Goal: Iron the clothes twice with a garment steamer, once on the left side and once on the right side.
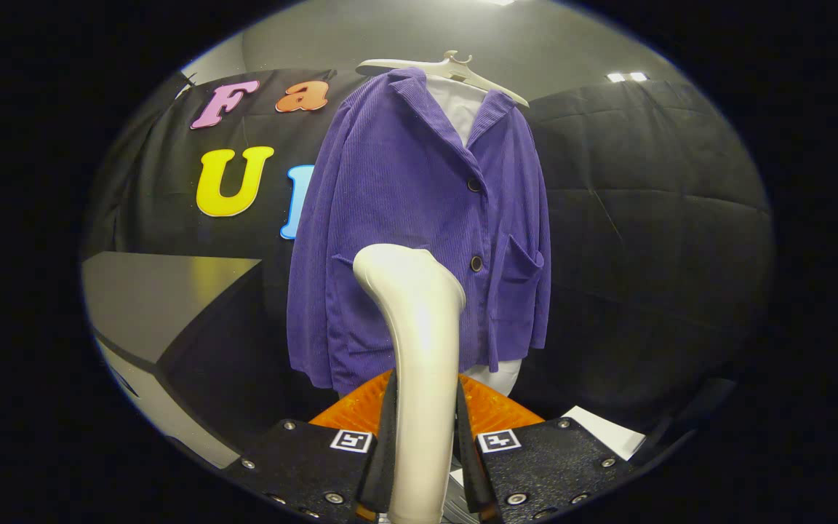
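Steamer [419, 342]: clamped upright between tongs [425, 466], head aimed toward jacket.
Jacket [419, 225]: hangs open-faced on hanger [455, 69], apart, allowing side passes.

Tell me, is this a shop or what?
Probably a small test booth, not a shop: black cloth walls, one purple jacket on a hanger, and the gripper shut on a garment steamer.

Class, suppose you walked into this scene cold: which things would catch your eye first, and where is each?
A purple corduroy jacket hangs on a pale hanger against the booth's black cloth wall, straight ahead. Nearer, the white garment steamer rises between the fingers of the claw, which is shut on its handle, its head in front of the jacket's lower half. An orange ridged object lies just beyond the fingers.
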